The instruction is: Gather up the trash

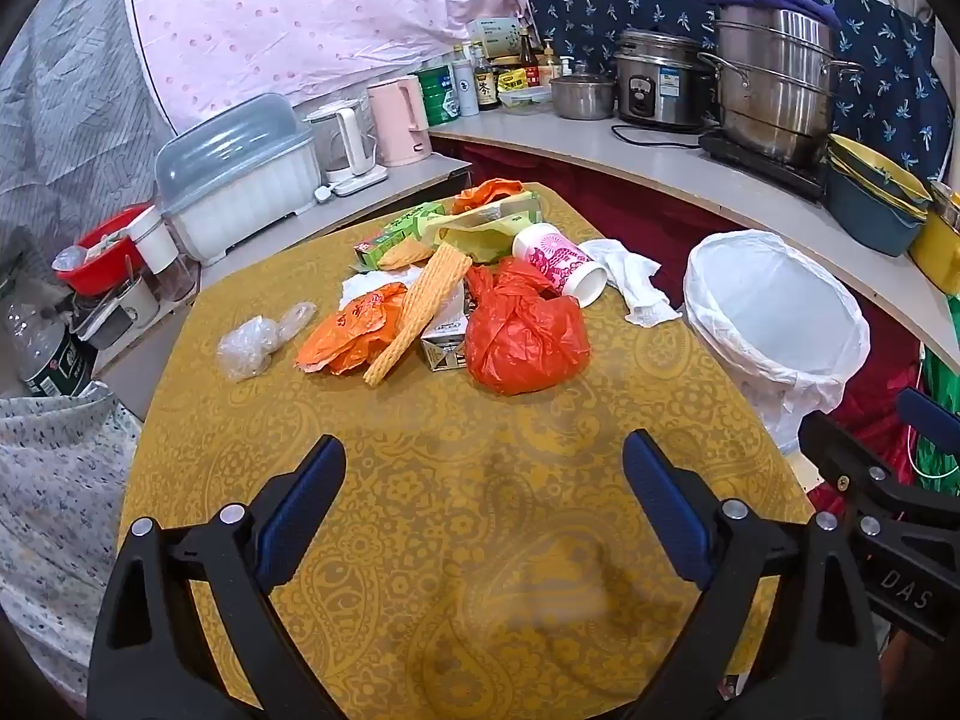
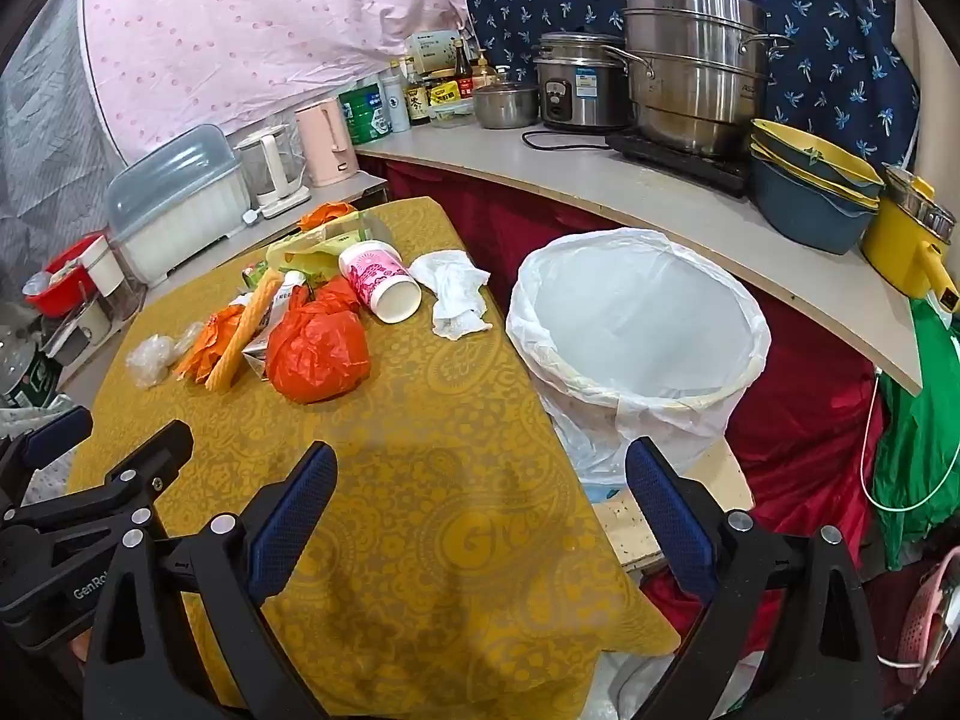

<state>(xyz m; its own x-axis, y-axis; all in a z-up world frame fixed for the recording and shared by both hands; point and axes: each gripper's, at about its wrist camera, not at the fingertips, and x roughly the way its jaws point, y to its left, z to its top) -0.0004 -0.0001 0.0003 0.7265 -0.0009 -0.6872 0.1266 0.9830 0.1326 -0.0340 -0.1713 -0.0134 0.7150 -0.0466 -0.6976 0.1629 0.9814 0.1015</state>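
Trash lies in a heap at the far half of the yellow-clothed table (image 1: 456, 480): a knotted red bag (image 1: 525, 333), an orange bag (image 1: 354, 333), a ridged yellow wrapper (image 1: 420, 309), a small carton (image 1: 444, 339), a pink-printed paper cup (image 1: 561, 264) on its side, a white tissue (image 1: 636, 282), a clear plastic wad (image 1: 255, 339) and green packets (image 1: 399, 231). The white-lined bin (image 2: 642, 324) stands beside the table's right edge. My left gripper (image 1: 483, 468) is open above the near cloth, empty. My right gripper (image 2: 480, 474) is open over the table's right edge, empty, short of the red bag (image 2: 318, 357).
A counter (image 1: 660, 162) behind holds steel pots (image 1: 774, 84), a rice cooker, bottles and stacked bowls (image 1: 876, 192). At the left stand a dish box (image 1: 240, 174), kettles and a red bowl. Red cloth hangs under the counter. A green bag (image 2: 918, 444) hangs at the right.
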